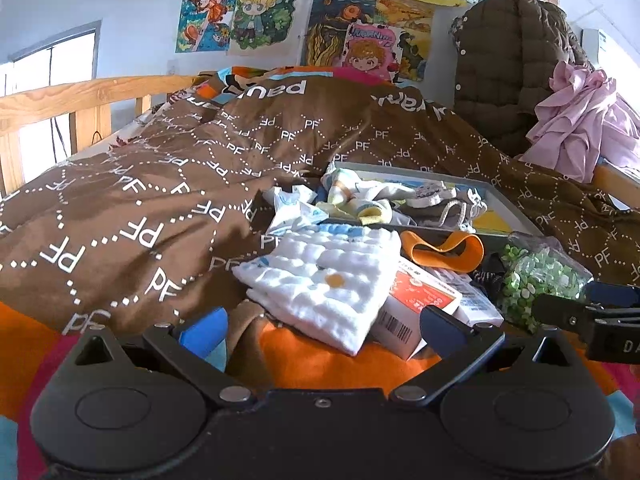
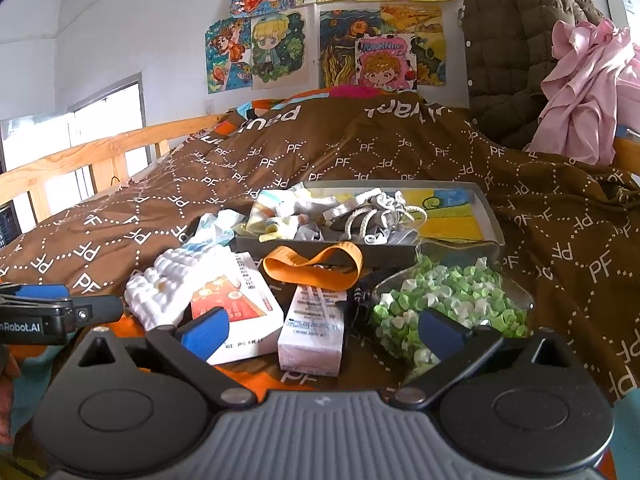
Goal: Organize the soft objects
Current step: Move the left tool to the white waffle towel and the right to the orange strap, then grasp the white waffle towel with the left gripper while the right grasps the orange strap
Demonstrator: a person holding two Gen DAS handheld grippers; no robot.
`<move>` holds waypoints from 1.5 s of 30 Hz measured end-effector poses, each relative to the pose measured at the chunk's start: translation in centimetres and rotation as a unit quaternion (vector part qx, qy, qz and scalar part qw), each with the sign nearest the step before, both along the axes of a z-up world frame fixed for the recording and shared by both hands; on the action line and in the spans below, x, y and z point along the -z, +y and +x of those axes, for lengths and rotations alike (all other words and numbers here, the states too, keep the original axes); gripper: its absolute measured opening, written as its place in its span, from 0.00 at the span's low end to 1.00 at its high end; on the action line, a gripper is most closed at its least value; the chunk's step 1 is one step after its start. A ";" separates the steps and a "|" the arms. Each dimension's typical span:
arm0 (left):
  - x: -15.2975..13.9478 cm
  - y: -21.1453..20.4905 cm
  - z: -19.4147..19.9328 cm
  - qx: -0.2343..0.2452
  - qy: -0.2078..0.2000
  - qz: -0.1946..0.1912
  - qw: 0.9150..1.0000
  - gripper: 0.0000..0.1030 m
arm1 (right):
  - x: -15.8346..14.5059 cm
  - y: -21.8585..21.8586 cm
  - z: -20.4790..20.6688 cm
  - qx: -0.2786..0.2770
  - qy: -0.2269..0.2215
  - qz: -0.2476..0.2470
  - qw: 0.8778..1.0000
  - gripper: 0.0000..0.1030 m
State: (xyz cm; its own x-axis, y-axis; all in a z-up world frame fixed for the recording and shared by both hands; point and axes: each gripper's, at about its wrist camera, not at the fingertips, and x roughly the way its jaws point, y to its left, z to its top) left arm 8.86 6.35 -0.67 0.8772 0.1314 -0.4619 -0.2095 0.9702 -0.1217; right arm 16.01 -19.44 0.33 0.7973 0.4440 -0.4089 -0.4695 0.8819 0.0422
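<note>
Left gripper (image 1: 320, 320): fingers spread wide, nothing between them; it hovers low at the near edge of the pile, aimed at the white cloth.
White cloth (image 1: 324, 280): a folded, quilted square, nearest soft thing on the left; it lies on the brown blanket (image 1: 140, 200) and overlaps the red and white carton (image 1: 416, 304) on its right.
Crumpled pale cloth (image 1: 294, 208): just beyond the white cloth, at the left wall of the tray, seemingly outside it.
Tray (image 2: 486, 208): grey, shallow, in the middle distance; socks (image 2: 280, 210) and other small cloth pieces already fill its left half, while the right half shows bare yellow floor.
Orange band (image 2: 316, 266): a loop lying against the tray's near wall.
Small white box (image 2: 314, 326): near, centre, between the right gripper's fingers in view but not touched.
Right gripper (image 2: 322, 332): fingers spread apart, empty.
Bag of green and white paper stars (image 2: 452, 308): near right, beside the right finger.
Step in hand: probably mid-task, with soft things being gathered into the tray.
Next move: likely pinch a raised edge of the white cloth without catching the carton beneath, then carry it far-right to the tray's bare half.
</note>
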 end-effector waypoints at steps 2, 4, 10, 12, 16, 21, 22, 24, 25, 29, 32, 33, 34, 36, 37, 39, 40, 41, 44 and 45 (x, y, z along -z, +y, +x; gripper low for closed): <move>-0.2 0.1 0.1 0.002 -0.002 0.000 1.000 0.99 | -0.1 0.2 0.2 0.000 -0.003 0.000 1.000 1.00; -0.3 0.3 0.2 0.004 -0.005 0.000 1.000 0.99 | -0.2 0.5 0.6 -0.003 -0.006 0.001 1.000 1.00; -1.0 0.8 0.4 0.012 -0.011 0.007 1.000 0.99 | -1.0 1.4 1.2 -0.006 -0.025 0.007 1.000 1.00; -1.4 1.0 0.6 0.014 -0.014 0.008 1.000 0.99 | -1.2 1.7 1.5 -0.008 -0.029 0.007 1.000 1.00; -1.8 1.3 1.1 0.016 -0.018 0.006 1.000 0.99 | -1.8 2.3 2.3 -0.010 -0.039 0.005 0.999 1.00; -2.3 1.4 2.3 0.027 -0.017 0.001 0.999 0.99 | -1.9 2.6 3.9 0.005 -0.025 0.011 1.000 1.00; -2.3 1.4 2.6 0.029 -0.018 0.001 0.999 0.99 | -1.9 2.7 4.4 0.007 -0.023 0.011 1.000 1.00; -2.4 1.4 3.2 0.035 -0.019 0.002 0.999 0.99 | -1.7 3.0 5.3 0.012 -0.021 0.010 1.000 1.00; -2.4 1.5 3.5 0.038 -0.019 0.003 0.999 0.99 | -1.7 3.1 5.8 0.016 -0.020 0.010 1.000 1.00; -2.4 1.8 4.6 0.049 -0.014 0.006 0.999 0.99 | -1.5 3.4 7.7 0.024 -0.010 0.010 1.000 1.00; -2.3 2.1 5.4 0.059 -0.004 0.007 0.998 0.99 | -1.3 3.3 8.5 0.018 -0.007 0.009 1.000 1.00; -2.3 2.2 5.6 0.062 -0.002 0.008 0.998 0.99 | -1.0 3.2 8.6 0.016 -0.004 0.007 1.000 1.00; -2.3 2.3 5.7 0.063 0.000 0.009 0.998 0.99 | -0.8 3.2 8.8 0.013 0.000 0.005 1.000 1.00; -2.2 2.5 6.2 0.065 0.008 0.012 0.998 0.99 | -0.2 3.1 9.2 0.011 0.007 0.001 1.000 1.00; -2.1 2.5 6.4 0.067 0.014 0.014 0.998 0.99 | -0.1 3.1 9.4 0.012 0.009 0.000 1.000 1.00; -1.9 2.6 6.8 0.078 0.026 0.016 0.997 0.99 | 0.0 3.1 9.7 0.001 0.004 0.004 1.000 1.00; -1.9 2.6 7.0 0.085 0.033 0.016 0.996 0.99 | 0.0 3.1 9.8 -0.005 0.000 0.005 1.000 1.00; -1.9 2.6 7.2 0.092 0.037 0.015 0.995 0.99 | 0.1 3.2 10.0 -0.009 -0.003 0.004 1.000 1.00; -1.6 2.7 8.0 0.101 0.041 -0.002 0.994 0.99 | 0.3 3.5 10.3 -0.022 -0.005 0.005 1.000 1.00; -1.5 2.7 8.3 0.103 0.044 -0.011 0.994 0.99 | 0.4 3.7 10.4 -0.029 -0.005 0.003 1.000 1.00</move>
State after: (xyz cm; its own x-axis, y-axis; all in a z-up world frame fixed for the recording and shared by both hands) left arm 17.20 9.04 0.87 0.8409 -0.0572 -0.5381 -0.0174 0.9910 -0.1326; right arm 26.44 -15.74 -0.08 0.7745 0.4919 -0.3976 -0.5197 0.8532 0.0432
